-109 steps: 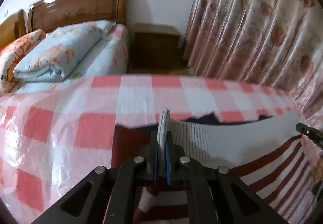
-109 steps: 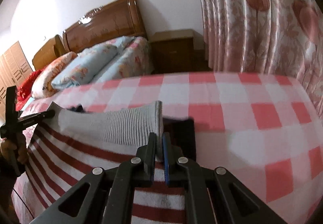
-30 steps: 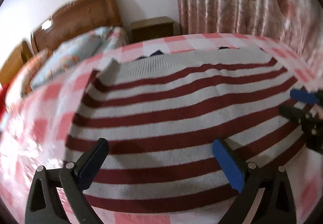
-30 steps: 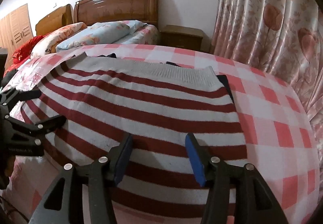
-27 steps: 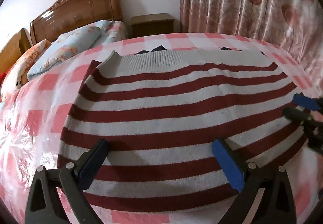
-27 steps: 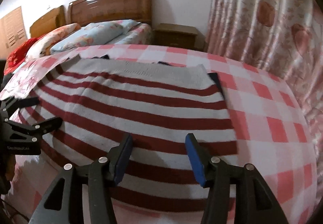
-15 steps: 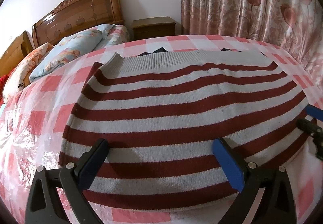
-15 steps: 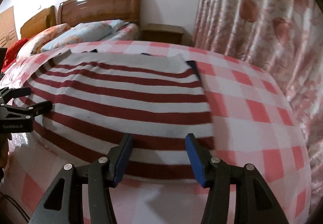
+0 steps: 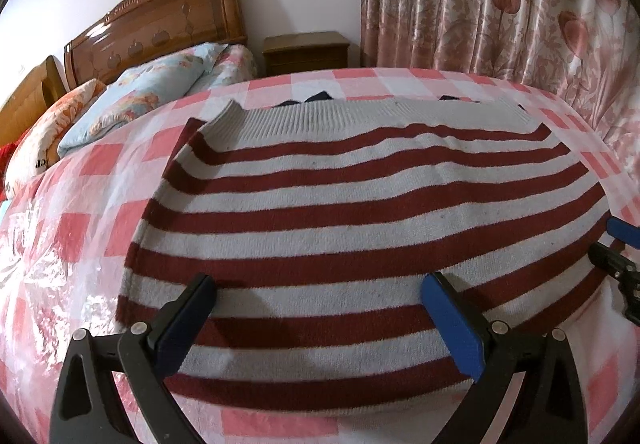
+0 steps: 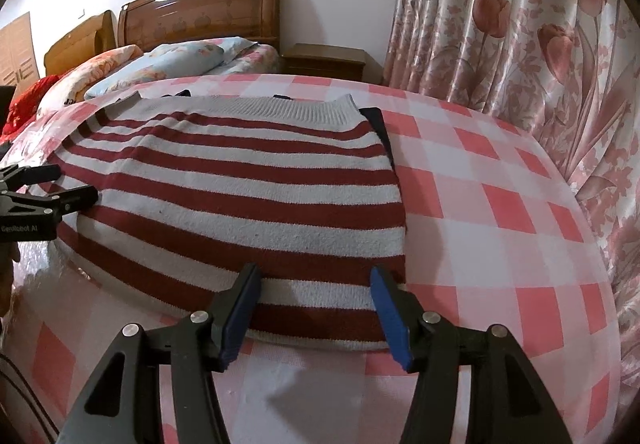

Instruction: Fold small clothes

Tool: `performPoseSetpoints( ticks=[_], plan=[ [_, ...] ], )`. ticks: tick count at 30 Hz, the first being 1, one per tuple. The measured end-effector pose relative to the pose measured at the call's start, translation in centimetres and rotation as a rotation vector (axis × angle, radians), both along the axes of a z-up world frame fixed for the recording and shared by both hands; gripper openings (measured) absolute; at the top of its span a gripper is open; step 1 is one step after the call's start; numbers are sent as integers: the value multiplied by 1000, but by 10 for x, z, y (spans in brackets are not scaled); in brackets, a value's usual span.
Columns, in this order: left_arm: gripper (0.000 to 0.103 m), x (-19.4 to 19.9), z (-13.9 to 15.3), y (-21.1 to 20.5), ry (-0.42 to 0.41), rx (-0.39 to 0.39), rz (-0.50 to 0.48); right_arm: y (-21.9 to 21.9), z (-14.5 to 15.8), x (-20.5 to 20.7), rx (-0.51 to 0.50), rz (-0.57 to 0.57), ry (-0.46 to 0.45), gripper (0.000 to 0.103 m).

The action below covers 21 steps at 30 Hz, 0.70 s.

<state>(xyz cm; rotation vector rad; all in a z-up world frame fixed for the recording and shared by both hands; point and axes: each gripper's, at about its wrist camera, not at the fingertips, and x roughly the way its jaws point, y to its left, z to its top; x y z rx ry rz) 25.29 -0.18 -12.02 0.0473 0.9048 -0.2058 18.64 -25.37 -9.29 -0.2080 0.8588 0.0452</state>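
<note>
A home bedroom: a bed with a carved wooden headboard (image 9: 156, 27), floral pillows (image 9: 148, 99), a wooden nightstand (image 9: 306, 53) and pink tulip-print curtains (image 9: 500, 11).

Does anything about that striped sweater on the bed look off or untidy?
Mostly neat: the striped sweater lies flat on the checked cover. One oddity: dark fabric pokes out from beneath its far and right edges, so something underneath isn't fully tucked.
</note>
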Motion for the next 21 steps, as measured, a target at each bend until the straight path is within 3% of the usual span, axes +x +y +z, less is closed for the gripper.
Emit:
performPoseSetpoints(
  ticks=[3,7,11,14,17,21],
  plan=[
    [103,-8,6,3,-8,47,28,-1,5,2,-1,-22,31,58],
    [103,-17,3,25,-14,80,84,3,20,-3,3,-30,-31,58],
    [103,-13,-7,49,49,-47,88,6,2,7,-25,-12,43,59],
    [103,-13,7,42,6,41,113,1,8,10,3,-28,63,59],
    [103,2,30,27,-51,-8,49,7,26,22,-5,-22,0,59],
    [103,49,39,-10,-87,41,-51,24,30,65,18,36,3,59]
  ],
)
